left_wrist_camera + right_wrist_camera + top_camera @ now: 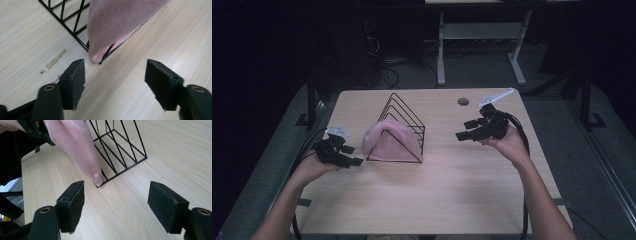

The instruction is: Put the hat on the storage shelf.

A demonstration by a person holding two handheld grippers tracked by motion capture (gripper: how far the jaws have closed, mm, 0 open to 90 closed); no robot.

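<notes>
A pink knit cloth drapes over the near-left end of a black wire rack at the middle of the tabletop. The left gripper sits just left of it, fingers spread and empty, the cloth's corner just beyond them. The right gripper, well apart to the right, also has its 2 fingers released

- The black wire rack with a pink cloth draped over it blocks the table centre.
- Bare tabletop lies open at the near side and to either side of the rack.
</notes>
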